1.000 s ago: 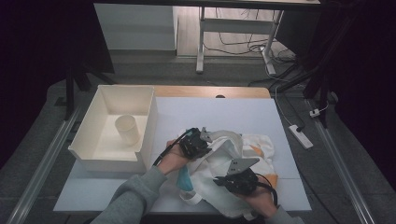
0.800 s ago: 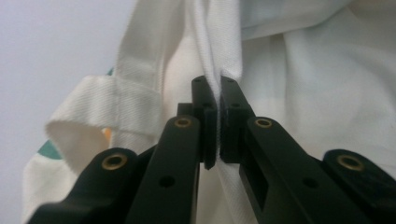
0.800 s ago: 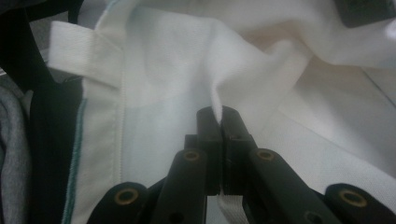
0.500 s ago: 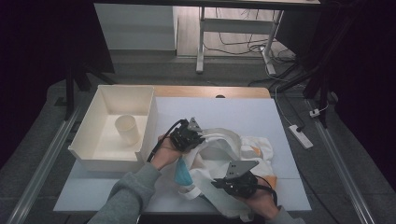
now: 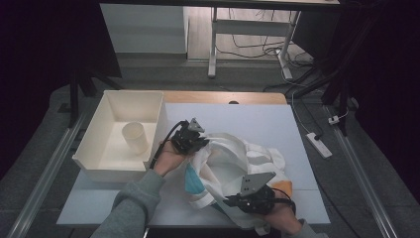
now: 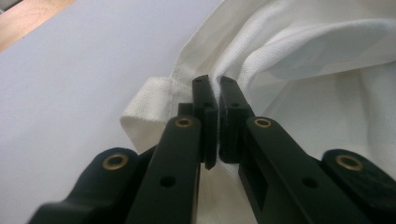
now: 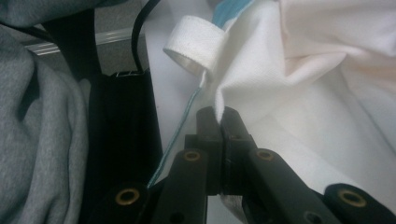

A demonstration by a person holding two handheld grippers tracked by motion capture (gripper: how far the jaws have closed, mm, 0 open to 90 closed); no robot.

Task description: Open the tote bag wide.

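A white cloth bag (image 5: 237, 163) lies crumpled, mouth open, on the white table top.

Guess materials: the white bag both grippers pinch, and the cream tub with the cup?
White bag: seemingly woven cotton canvas, matte; visible weave, soft folds, webbing handle loop. Cream tub: probably moulded plastic, smooth and rigid with thick walls. Cup: material unclear.

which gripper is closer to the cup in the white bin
Left. The left gripper sits just right of the bin, close to the cup. The right gripper is farther off, at the table's near edge, across the white cloth.
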